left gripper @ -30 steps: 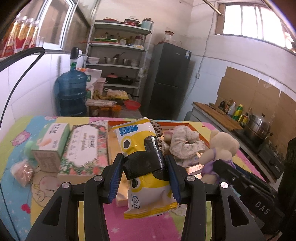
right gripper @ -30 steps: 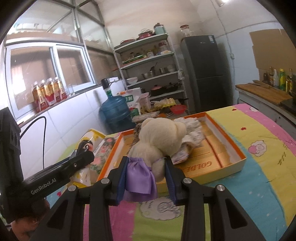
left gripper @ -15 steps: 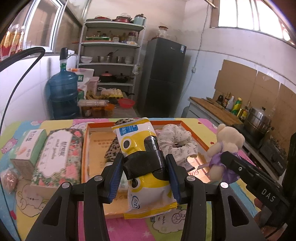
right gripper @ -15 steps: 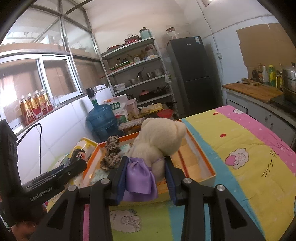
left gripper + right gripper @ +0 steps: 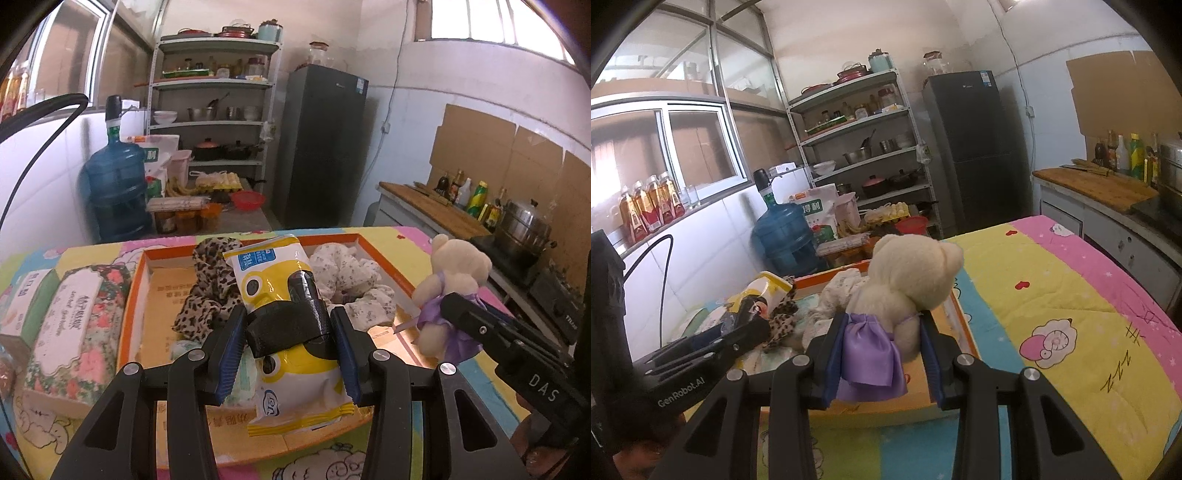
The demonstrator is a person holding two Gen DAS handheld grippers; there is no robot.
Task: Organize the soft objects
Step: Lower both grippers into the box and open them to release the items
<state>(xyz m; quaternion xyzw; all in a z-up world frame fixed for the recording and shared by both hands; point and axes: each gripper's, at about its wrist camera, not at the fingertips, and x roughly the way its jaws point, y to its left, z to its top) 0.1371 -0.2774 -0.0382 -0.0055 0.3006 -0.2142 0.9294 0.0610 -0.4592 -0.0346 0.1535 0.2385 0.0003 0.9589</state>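
The orange tray (image 5: 137, 295) spans mid-frame in the left wrist view. The left tongs (image 5: 290, 354) clamp a yellow packet (image 5: 273, 280) above it at lower centre; the right tongs (image 5: 882, 354) clamp a teddy bear (image 5: 912, 273) at centre, over the tray's right rim.

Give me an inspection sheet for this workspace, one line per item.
Surface: table under a cartoon-print cloth.
Job's things: orange box holds a leopard-print cloth and a floral cloth; yellow packet and teddy bear held above it.
Clutter: two tissue packs left of the box.
Grippers: left hand-held gripper shut on the yellow packet; right hand-held gripper shut on the teddy bear.
Cables: black cable at the left edge.
Surroundings: water jug, shelf rack, fridge, counter with bottles.
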